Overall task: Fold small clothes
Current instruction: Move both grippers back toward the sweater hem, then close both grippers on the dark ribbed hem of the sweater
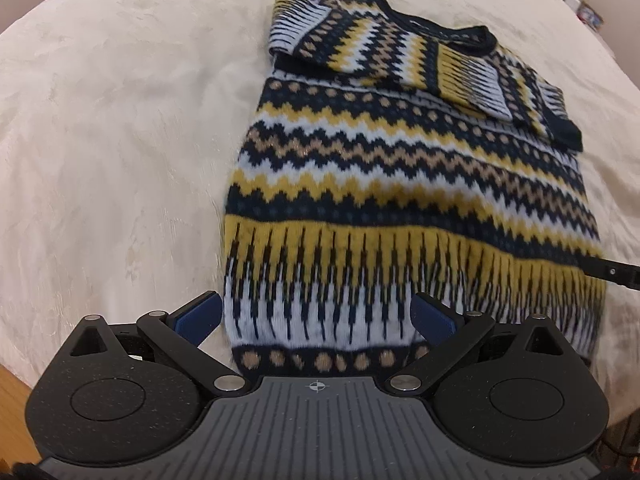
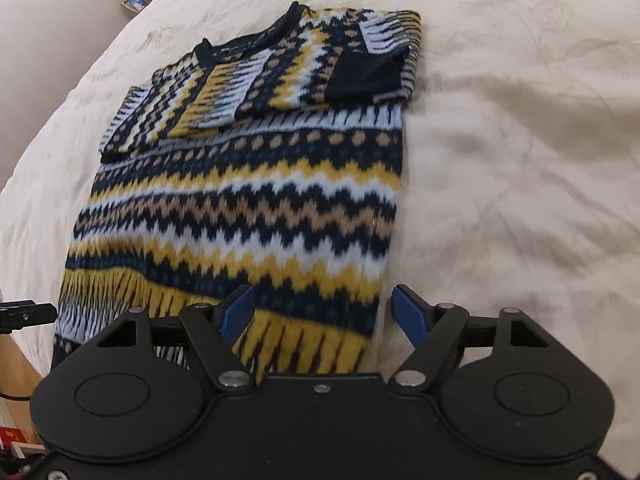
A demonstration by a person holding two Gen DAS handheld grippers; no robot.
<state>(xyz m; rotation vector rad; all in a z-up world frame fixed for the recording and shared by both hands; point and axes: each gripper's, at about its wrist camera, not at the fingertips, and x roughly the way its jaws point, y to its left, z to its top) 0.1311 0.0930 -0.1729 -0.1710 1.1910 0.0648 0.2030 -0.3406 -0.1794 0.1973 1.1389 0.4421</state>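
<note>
A knitted sweater with navy, yellow, tan and white zigzag bands lies flat on a cream bedspread. Both sleeves are folded across its chest near the collar. My left gripper is open, its blue pads either side of the hem's left corner, just above the cloth. My right gripper is open over the sweater at its right hem corner, with one blue pad over the knit and the other over the bedspread. The right gripper's tip shows at the left view's right edge.
The bedspread covers the whole surface around the sweater. A wooden floor strip shows at the lower left. A framed picture and small items stand on a shelf beyond the bed's far left. The left gripper's tip shows at the right view's left edge.
</note>
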